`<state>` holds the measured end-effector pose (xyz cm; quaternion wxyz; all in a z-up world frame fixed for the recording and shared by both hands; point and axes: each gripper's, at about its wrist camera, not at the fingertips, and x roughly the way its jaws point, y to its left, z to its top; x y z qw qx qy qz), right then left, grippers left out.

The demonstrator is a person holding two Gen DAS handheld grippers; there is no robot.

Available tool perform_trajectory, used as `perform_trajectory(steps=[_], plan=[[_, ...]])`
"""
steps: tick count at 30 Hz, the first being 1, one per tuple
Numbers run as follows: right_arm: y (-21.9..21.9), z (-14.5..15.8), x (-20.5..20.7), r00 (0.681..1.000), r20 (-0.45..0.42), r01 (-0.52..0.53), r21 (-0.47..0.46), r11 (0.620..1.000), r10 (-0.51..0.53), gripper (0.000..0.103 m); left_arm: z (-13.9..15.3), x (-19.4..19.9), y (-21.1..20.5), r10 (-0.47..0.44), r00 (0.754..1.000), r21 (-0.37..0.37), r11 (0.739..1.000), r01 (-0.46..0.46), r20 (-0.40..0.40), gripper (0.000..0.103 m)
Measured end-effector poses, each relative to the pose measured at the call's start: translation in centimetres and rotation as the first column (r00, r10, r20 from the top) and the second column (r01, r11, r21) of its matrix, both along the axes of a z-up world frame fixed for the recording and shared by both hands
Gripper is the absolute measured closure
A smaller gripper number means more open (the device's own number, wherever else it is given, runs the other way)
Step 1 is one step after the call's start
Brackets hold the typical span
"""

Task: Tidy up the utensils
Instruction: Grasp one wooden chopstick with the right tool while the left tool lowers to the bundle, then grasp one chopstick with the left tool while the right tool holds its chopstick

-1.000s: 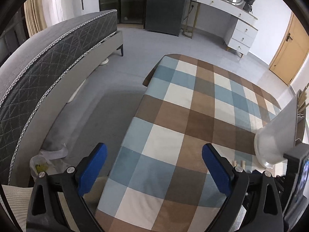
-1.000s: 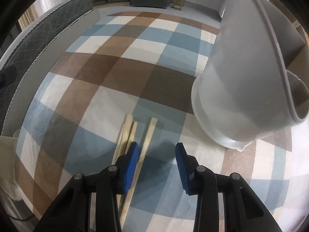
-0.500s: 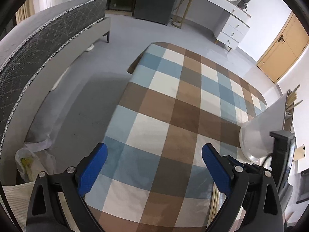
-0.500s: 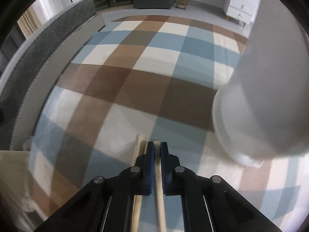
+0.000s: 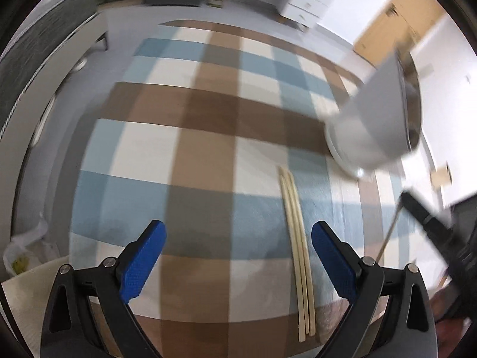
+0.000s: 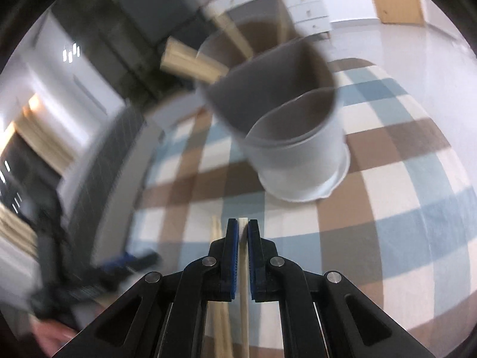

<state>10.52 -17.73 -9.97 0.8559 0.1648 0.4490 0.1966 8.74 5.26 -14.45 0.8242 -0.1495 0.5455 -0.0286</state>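
Note:
My right gripper (image 6: 243, 227) is shut on one wooden chopstick (image 6: 243, 280), lifted above the checked tablecloth and aimed at the white utensil holder (image 6: 301, 152). The holder has several wooden utensils (image 6: 190, 62) in its back compartment. Other chopsticks (image 6: 219, 322) lie on the cloth below. In the left wrist view my left gripper (image 5: 238, 250) is open and empty above the cloth, with loose chopsticks (image 5: 296, 232) lying between its fingers near the right one. The holder (image 5: 375, 119) stands at the right there, and the right gripper with its chopstick (image 5: 387, 232) shows blurred at the right edge.
The table carries a blue, brown and white checked cloth (image 5: 208, 137). A grey bed (image 5: 44, 47) stands to the left, a white dresser (image 5: 307, 3) and a wooden door (image 5: 393, 26) at the back. A bag (image 5: 21, 256) lies on the floor at the left.
My right gripper shut on one chopstick, lifted it off the cloth and swung toward the holder's opening. My left gripper moved right and forward over the remaining chopsticks, still open.

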Motion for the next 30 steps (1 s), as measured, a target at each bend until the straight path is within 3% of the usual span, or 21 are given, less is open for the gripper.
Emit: perform_trajectory(steps=[3,7,16,26,30], plan=[[-2.1,0.6,-0.5,0.998,0.018,0.054,0.096,0.994,-0.056,0.098,-0.2,-0.5,-1.7,-0.055,0.998,0.037,0.998,0.055,-0.009,0.008],[-3.7,0.4,-0.7,0.996,0.021,0.087,0.152,0.984,-0.092,0.098,-1.1,-0.6,-3.1,-0.080,0.996,0.102,0.991,0.084,-0.035,0.009],[-4.6,1.0,-1.0,0.996,0.051,0.064,0.153,0.986,-0.072,0.098,-3.5,-0.3,-3.9,-0.056,0.991,0.182,0.980,0.079,-0.124,0.014],[-4.3,1.4,-1.4,0.996,0.066,0.056,0.133,0.989,-0.065,0.098,-3.2,-0.2,-3.8,-0.066,0.989,0.239,0.966,0.096,-0.131,0.013],[-4.5,1.7,-1.5,0.995,0.071,0.065,0.149,0.987,-0.076,0.098,-2.9,0.3,-3.0,-0.045,0.989,0.232,0.970,0.077,-0.139,0.026]])
